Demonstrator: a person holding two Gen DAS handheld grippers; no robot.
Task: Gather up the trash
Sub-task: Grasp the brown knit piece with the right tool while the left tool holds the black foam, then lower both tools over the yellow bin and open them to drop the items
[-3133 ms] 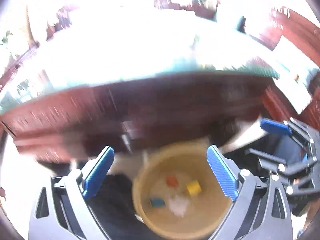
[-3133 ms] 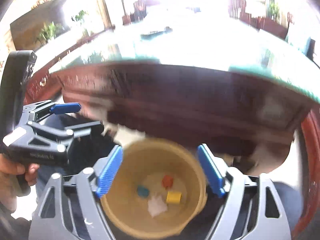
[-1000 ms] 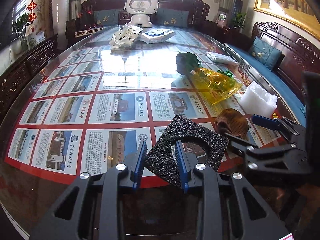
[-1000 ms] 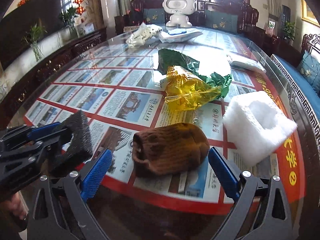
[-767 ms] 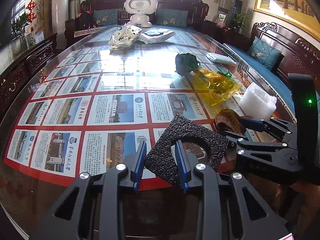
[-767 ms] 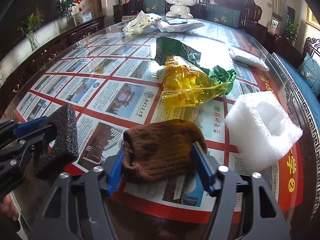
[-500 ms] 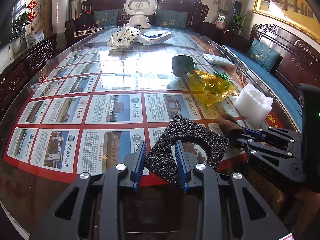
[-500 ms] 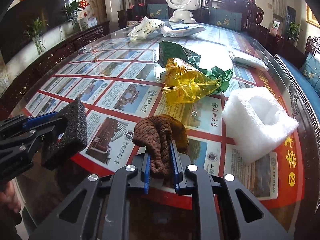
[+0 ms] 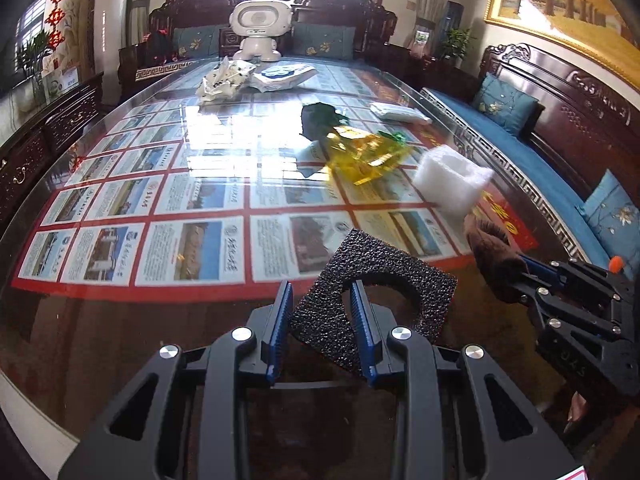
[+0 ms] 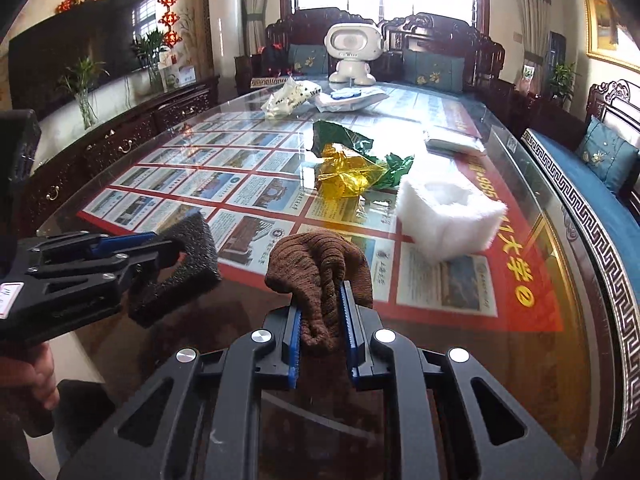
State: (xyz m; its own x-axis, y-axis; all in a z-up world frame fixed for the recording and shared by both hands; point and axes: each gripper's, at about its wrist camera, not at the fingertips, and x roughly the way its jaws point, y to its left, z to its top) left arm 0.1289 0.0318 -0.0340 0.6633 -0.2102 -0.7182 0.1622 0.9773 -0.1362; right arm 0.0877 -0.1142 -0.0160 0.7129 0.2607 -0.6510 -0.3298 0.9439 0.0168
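Note:
My left gripper (image 9: 322, 304) is shut on a black foam piece (image 9: 384, 280) with a round cut-out, held above the near edge of the glass-topped table (image 9: 120, 312). It also shows in the right wrist view (image 10: 188, 256). My right gripper (image 10: 320, 312) is shut on a brown knitted cloth (image 10: 320, 264), lifted off the table; it shows in the left wrist view (image 9: 492, 256) too. On the table lie a white foam block (image 10: 448, 216), a yellow cellophane wrapper (image 10: 348, 176) and green paper (image 10: 344, 136).
A white robot figure (image 10: 354, 52) stands at the far end, with a crumpled white bag (image 10: 292, 96) and a white packet (image 10: 352, 98) before it. A flat white packet (image 10: 454, 142) lies far right. Dark wooden benches with blue cushions (image 10: 608, 156) line the right side.
My right gripper closed on the brown cloth and lifted it off the table. Both grippers drew back toward the near table edge. The left gripper kept hold of the black foam.

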